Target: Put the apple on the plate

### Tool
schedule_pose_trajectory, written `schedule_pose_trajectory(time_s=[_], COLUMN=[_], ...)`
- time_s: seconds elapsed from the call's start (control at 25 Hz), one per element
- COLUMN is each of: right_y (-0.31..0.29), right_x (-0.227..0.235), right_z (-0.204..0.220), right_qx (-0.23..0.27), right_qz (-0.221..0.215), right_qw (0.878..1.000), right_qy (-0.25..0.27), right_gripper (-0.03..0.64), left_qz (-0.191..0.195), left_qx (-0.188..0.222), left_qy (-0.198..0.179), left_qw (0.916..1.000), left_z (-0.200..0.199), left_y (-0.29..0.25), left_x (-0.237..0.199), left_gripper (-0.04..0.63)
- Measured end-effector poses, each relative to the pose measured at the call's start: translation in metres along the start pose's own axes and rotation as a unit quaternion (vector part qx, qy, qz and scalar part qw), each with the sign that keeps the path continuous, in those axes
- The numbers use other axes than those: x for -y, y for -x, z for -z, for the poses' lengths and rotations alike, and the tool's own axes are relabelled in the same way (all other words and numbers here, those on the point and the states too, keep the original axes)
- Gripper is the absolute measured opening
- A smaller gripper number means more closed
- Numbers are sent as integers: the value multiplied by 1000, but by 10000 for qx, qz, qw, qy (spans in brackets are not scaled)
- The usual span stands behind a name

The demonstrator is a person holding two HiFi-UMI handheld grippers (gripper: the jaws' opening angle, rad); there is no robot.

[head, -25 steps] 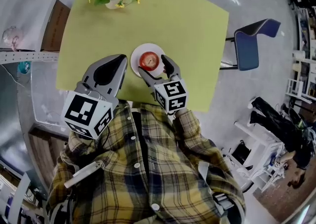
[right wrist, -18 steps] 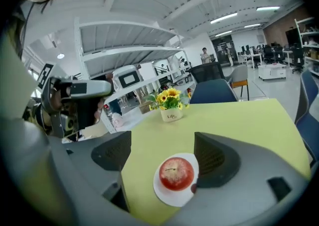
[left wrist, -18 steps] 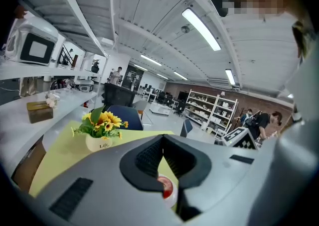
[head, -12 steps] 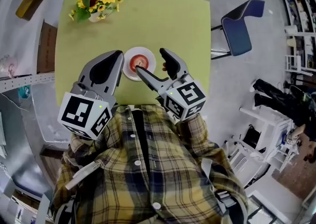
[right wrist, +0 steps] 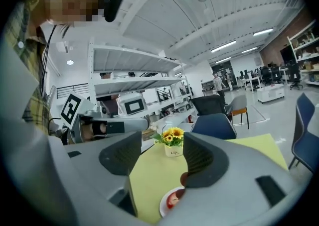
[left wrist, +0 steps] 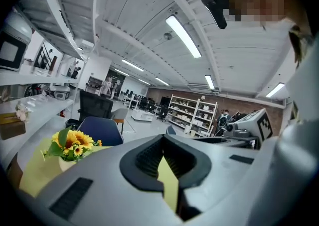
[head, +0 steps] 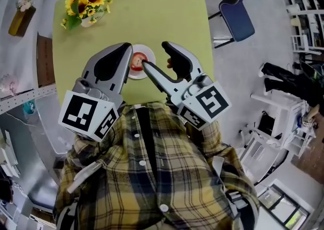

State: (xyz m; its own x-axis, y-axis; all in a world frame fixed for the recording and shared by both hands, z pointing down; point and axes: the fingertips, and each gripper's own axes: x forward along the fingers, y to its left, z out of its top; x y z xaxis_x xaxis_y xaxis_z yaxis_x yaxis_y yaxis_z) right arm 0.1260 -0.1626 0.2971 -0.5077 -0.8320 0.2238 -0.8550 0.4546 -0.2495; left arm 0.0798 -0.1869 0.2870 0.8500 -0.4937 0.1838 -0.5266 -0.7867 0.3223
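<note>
Since the frame 1 second back, the right gripper has lifted clear of the small round red apple, which it then straddled with its fingers at full spread. The apple now sits alone on the round white plate, near the front edge of the square yellow-green bench.

Right gripper: its fingers have just been closing, from widest to a moderate gap. The right gripper view shows nothing between them, only bench top. Apple and plate lie low in that view, below and beyond the tips.

Left gripper: fingers drawn together, empty. The left gripper view shows only a thin sliver of bench through the gap lower down. In the head view this gripper overlaps the plate's left edge, but I judge it to be above the plate, not touching.

Both grippers appear higher and nearer the person's plaid shirt than 1 second ago.

Other items: white pot of yellow sunflowers at the far left corner, well apart from the plate; blue chair on the floor beside the bench.

Judgement: release is done and the apple rests upright and steady. The task looks complete, with only withdrawal left. Low risk, since neither gripper is close enough to knock the plate.
</note>
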Motion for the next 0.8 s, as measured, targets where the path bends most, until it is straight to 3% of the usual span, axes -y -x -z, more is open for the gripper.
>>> schedule_pose_trajectory(time_s=[0.4, 0.8], right_y=[20, 9], right_x=[-3, -9], right_z=[-5, 2], right_qx=[82, -48], right_qz=[286, 247], right_qw=[9995, 9995], right_qy=[-102, -172], right_gripper=[32, -3], left_qz=[221, 219], left_qx=[-67, -99], left_qy=[32, 114], left_qw=[9997, 9996], left_z=[3, 10], left_y=[0, 7], left_x=[12, 5], left_gripper=[8, 8])
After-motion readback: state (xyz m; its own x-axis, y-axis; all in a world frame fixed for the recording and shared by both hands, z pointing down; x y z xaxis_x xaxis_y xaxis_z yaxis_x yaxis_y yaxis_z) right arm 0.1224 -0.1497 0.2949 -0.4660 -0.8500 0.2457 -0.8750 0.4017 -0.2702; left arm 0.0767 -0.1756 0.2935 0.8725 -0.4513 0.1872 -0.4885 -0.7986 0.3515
